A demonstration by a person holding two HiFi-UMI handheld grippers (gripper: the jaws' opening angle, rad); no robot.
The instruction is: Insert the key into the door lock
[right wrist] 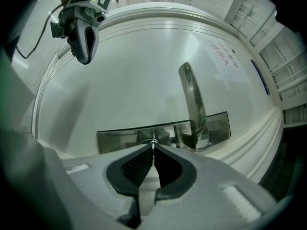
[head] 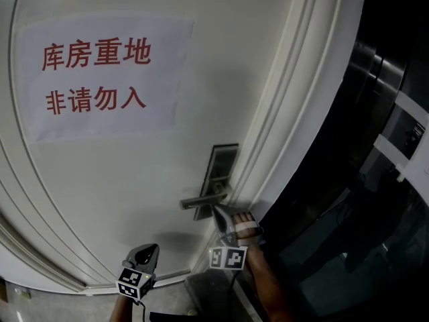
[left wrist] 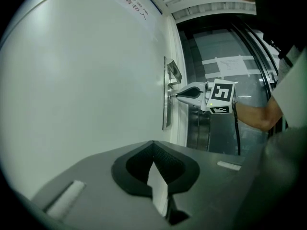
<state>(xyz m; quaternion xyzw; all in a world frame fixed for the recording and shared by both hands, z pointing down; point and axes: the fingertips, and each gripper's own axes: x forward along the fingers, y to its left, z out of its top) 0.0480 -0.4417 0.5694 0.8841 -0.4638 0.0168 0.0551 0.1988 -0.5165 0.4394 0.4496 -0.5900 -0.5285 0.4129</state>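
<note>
A steel lock plate [head: 222,168] with a lever handle [head: 201,201] sits on the white door [head: 134,180]. My right gripper [head: 218,211] points at the plate just below the handle. In the right gripper view its jaws [right wrist: 153,146] are pressed together on a small metal key [right wrist: 153,142], whose tip is at the lock plate [right wrist: 120,139], beside the handle [right wrist: 193,104]. The left gripper view shows the same from the side: the right gripper [left wrist: 178,95] has its tip at the plate [left wrist: 166,104]. My left gripper [head: 149,249] hangs lower left, off the door, shut and empty [left wrist: 153,145].
A paper sign with red characters [head: 100,76] is taped on the door above. The moulded door frame [head: 281,146] runs down the right side, with dark glass panels [head: 362,200] beyond it. A person's forearm [head: 268,280] holds the right gripper.
</note>
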